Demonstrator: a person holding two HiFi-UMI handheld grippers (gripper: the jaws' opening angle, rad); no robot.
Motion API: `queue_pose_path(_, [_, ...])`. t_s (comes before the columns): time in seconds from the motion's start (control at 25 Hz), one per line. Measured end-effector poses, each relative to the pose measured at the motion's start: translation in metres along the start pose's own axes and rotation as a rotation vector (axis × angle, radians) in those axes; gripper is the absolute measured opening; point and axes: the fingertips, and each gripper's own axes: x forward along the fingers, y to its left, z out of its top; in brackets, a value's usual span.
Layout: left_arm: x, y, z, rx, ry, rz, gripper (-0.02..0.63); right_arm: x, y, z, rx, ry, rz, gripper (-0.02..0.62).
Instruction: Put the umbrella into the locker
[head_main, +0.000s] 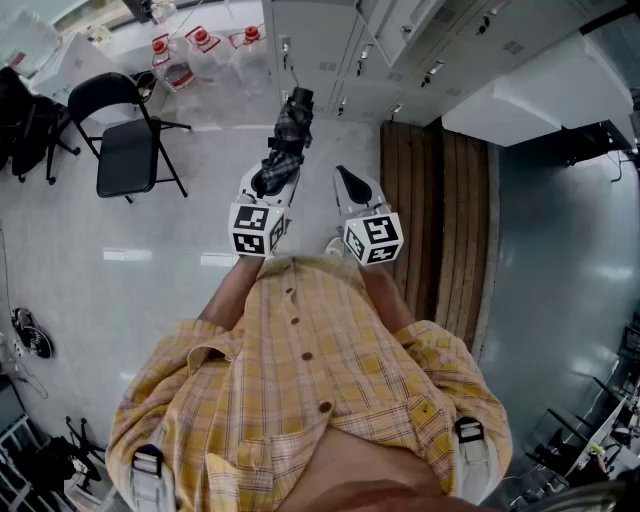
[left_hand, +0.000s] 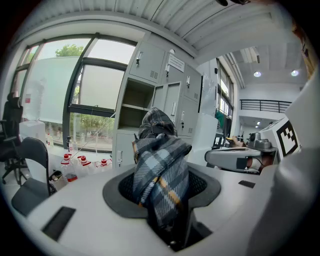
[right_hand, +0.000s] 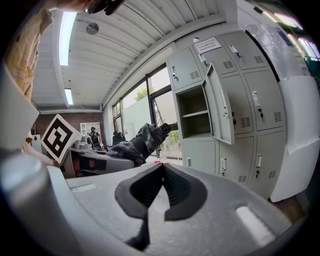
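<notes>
A folded grey plaid umbrella (head_main: 287, 138) sticks forward out of my left gripper (head_main: 272, 182), pointing toward the grey lockers (head_main: 330, 45). In the left gripper view the jaws are shut on the umbrella (left_hand: 161, 167), which fills the gap between the dark pads (left_hand: 200, 184). An open locker compartment (left_hand: 134, 107) shows behind it. My right gripper (head_main: 352, 186) is level beside the left one, shut and empty, its tips touching (right_hand: 162, 168). The right gripper view shows the open compartment (right_hand: 194, 112) with its door (right_hand: 220, 107) swung out, and the umbrella (right_hand: 141, 141) to the left.
A black folding chair (head_main: 125, 140) stands at the left on the pale floor. Clear water bottles with red caps (head_main: 200, 50) line the wall by the window. Brown wooden boards (head_main: 440, 220) lie to the right, next to a large white cabinet (head_main: 540, 95).
</notes>
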Motion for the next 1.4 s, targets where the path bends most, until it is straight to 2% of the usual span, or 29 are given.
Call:
queue_pose_path(0.36, [0.000, -0.006, -0.004, -0.008, 0.012, 0.026, 0.184, -0.006, -0.008, 0.000, 0.016, -0.006, 0.021, -0.002])
queue_pose_path(0.76, [0.020, -0.038, -0.007, -0.021, 0.017, 0.038, 0.186, -0.025, -0.038, -0.004, -0.005, -0.004, 0.049, -0.002])
queue_pose_path(1.12, [0.036, -0.071, -0.008, -0.073, -0.002, 0.082, 0.184, -0.044, -0.068, -0.004, -0.007, -0.012, 0.108, -0.002])
queue_pose_path(1.4, [0.050, -0.096, -0.015, -0.125, 0.018, 0.073, 0.186, -0.060, -0.089, -0.006, 0.033, -0.041, 0.135, -0.002])
